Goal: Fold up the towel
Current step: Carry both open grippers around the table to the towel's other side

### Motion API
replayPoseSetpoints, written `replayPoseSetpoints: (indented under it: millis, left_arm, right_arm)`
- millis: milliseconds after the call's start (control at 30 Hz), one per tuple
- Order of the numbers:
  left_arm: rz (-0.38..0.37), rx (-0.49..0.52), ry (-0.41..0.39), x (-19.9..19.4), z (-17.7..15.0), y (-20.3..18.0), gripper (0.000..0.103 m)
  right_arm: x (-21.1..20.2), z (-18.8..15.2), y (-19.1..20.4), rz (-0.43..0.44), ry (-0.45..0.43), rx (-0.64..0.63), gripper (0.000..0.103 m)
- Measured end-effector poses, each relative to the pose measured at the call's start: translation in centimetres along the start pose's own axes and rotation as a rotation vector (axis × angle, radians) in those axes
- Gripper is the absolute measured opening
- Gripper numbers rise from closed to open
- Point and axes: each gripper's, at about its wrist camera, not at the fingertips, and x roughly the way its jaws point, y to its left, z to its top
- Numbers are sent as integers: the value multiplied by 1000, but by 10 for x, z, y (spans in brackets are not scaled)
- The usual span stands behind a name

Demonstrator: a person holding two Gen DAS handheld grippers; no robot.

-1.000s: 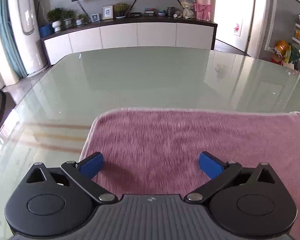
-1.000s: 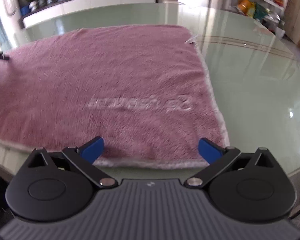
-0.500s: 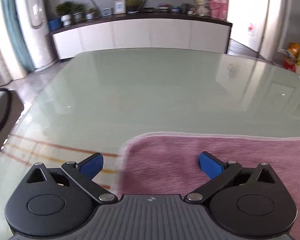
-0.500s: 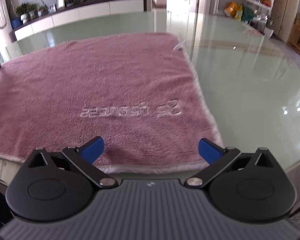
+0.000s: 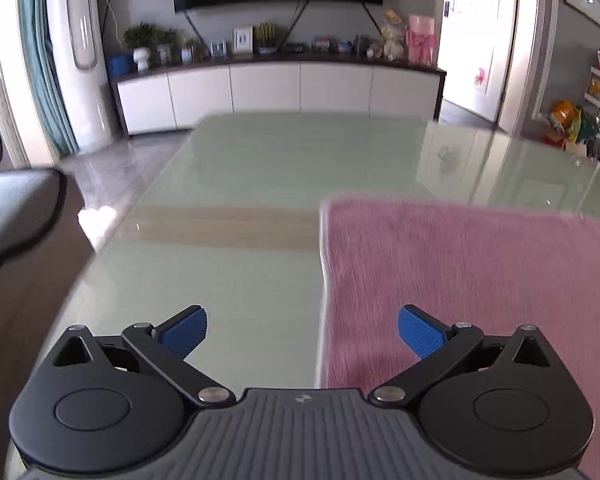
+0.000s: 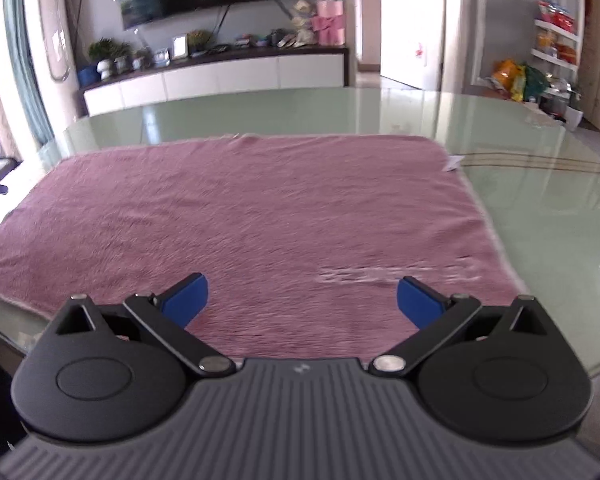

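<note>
Flat towel (image 6: 260,216) under right fingers (image 6: 416,300); its edge between left fingers (image 5: 420,332).

The pale green glass tabletop (image 5: 260,168) lies bare across the centre and upper half of the left wrist frame. At right, the flat pink plush towel (image 5: 460,272) covers it. A grey cushioned chair back (image 5: 16,216) rises at the left edge. In the right wrist frame, bare glass runs along the right side (image 6: 548,200).
</note>
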Motion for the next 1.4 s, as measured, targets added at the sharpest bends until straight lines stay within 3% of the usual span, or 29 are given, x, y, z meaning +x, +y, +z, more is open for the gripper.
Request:
replayPoseSetpoints:
  millis: [67, 133, 300, 433, 600, 733, 1400]
  left_arm:
    - [66, 50, 20, 2, -17, -5, 103]
    - [108, 102, -10, -9, -34, -8, 103]
    - [147, 151, 8, -37, -55, -9, 103]
    - [116, 129, 42, -52, -59, -1, 103]
    - [87, 58, 27, -70, -51, 5, 103]
    - [57, 80, 10, -80, -39, -14, 103]
    - [-92, 198, -55, -92, -11, -101, 103]
  right_arm:
    - [-2, 1, 2, 5, 0, 7, 103]
    - [-6, -2, -1, 0, 0, 13, 103]
    - [-15, -12, -13, -22, 12, 48, 103]
    - [-18, -20, -22, -24, 18, 100, 103]
    - [-23, -23, -24, -10, 4, 152, 103]
    - [-25, -20, -23, 24, 12, 205, 103]
    - [-50, -18, -8, -197, 70, 183, 103]
